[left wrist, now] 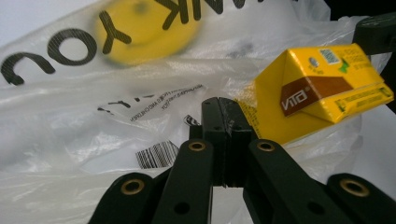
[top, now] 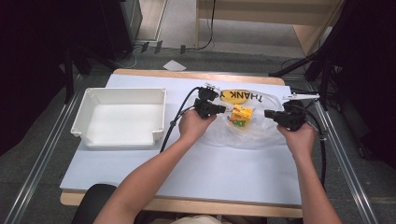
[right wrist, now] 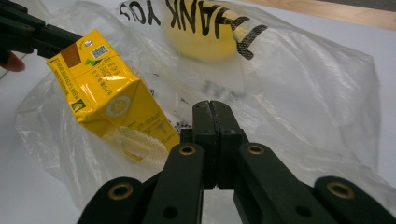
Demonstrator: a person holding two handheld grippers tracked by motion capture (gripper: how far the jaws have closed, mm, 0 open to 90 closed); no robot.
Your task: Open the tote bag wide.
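Reaching in from the bottom of the high view, both forearms angle up over the white table (top: pixel 196 172); the left gripper (top: pixel 223 110) points right toward the plastic bag (top: pixel 261 135), and the right gripper (top: pixel 270 113) points left toward it from the opposite side; each hand wraps its handle with the cable trailing behind.

Left gripper (left wrist: pixel 225 122): jaws pressed together over the bag's film; whether film is pinched between them cannot be told. Right gripper (right wrist: pixel 211 120): jaws likewise pressed together, low against the plastic bag (right wrist: pixel 303 93); a pinch cannot be confirmed.

The yellow drink carton (top: pixel 241 114) sits between the two grippers, tilted, at the bag; the carton (left wrist: pixel 322 88) lies just beside the left jaws, and in the right gripper view the carton (right wrist: pixel 109 100) sits left of the jaws. A yellow smiley print (top: pixel 236 96) marks the bag's far side.

The white bin (top: pixel 119 117) stands well apart at the left, near the table's left edge; bare tabletop lies open along the near side.
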